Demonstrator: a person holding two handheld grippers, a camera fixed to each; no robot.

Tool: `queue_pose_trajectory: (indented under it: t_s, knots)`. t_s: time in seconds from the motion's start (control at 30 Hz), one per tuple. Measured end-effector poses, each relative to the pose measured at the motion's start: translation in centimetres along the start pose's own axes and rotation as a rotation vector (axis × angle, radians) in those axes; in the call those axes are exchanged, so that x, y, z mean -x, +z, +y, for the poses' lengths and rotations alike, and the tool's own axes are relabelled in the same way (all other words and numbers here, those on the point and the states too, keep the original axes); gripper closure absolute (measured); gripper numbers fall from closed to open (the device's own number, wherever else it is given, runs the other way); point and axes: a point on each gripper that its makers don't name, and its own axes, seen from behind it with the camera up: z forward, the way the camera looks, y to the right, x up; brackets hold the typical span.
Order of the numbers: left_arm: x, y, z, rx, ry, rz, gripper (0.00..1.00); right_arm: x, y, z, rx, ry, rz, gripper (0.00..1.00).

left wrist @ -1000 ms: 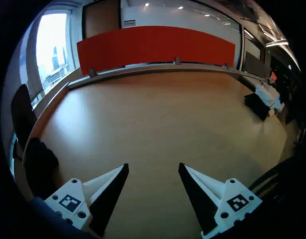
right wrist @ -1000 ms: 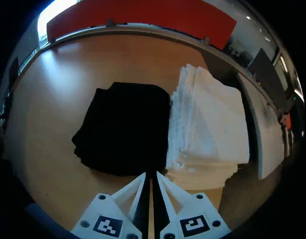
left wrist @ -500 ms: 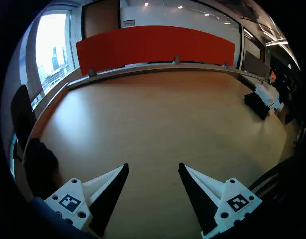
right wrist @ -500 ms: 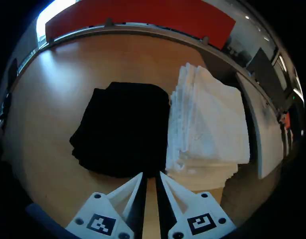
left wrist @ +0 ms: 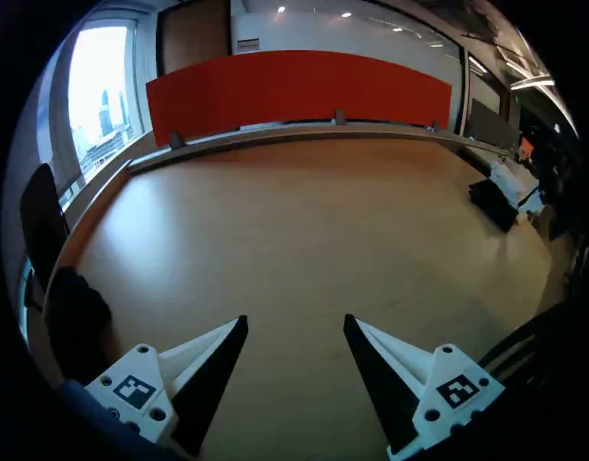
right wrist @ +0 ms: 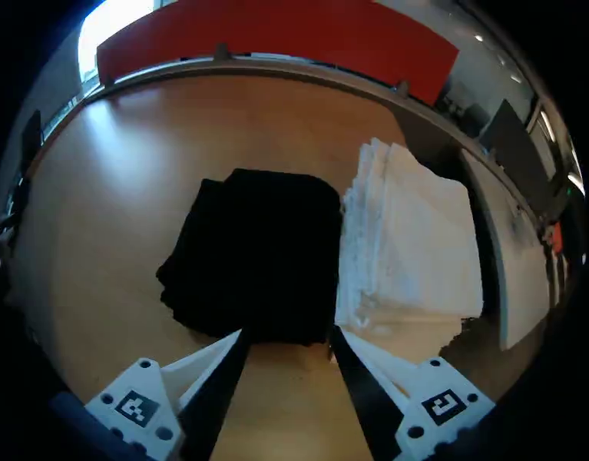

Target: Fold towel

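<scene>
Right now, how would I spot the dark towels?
On the wooden table by the red partition panel, two folded piles lie side by side. In the right gripper view, the black folded towel pile is left of the white folded towel stack.

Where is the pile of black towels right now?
In the right gripper view the black towels sit on the wooden table just ahead of the open jaws, beside the white towels on their right.

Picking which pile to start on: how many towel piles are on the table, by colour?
Black towel pile: 1
White towel pile: 1
Total: 2
</scene>
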Motion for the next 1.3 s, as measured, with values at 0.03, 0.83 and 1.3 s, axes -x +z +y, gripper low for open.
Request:
queue_pose_trajectory:
  t_s: [0.03,0.83,1.3]
  knots:
    - [0.0,0.0,0.0,0.0,0.0,0.001,0.08,-0.1,0.0,-0.2,-0.002,-0.001,0.003,0.1]
    - [-0.2,-0.4,-0.7,-0.011,-0.027,0.017,0.08,-4.0,-0.9,-3.1,-0.013,0.06,0.131,0.1]
    - [-0.2,-0.4,-0.7,-0.015,-0.044,0.02,0.08,-9.4,-3.0,-4.2,0.032,0.207,0.381,0.1]
